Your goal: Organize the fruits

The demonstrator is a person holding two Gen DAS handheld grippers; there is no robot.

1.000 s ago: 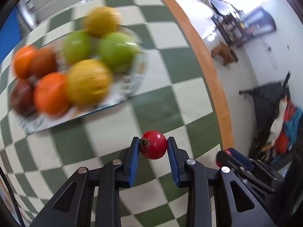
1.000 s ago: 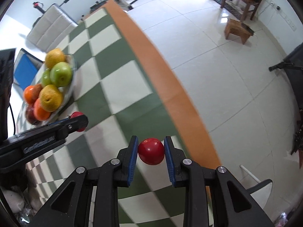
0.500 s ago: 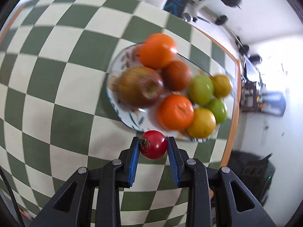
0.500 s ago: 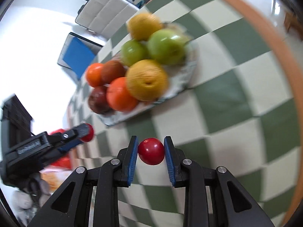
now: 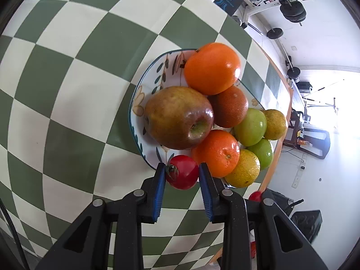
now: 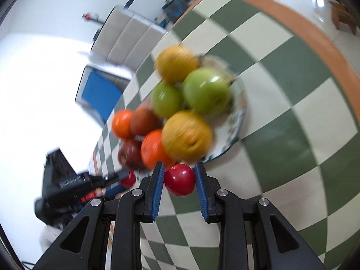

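The left tongs [image 5: 181, 172] are clenched on a glossy red tomato [image 5: 182, 172] with a dried green calyx, at the near rim of the fruit-laden plate [image 5: 137, 103]. The right tongs [image 6: 179, 179] clasp a smooth dark-red fruit [image 6: 180, 179] beside that plate on the checkered table [image 6: 281, 121].

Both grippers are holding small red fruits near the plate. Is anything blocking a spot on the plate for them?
The left gripper is shut on a red cherry tomato, the right gripper on a small red fruit. The plate is crowded: red apple and orange fill the near side. Only the bare rim left of the apple looks free.
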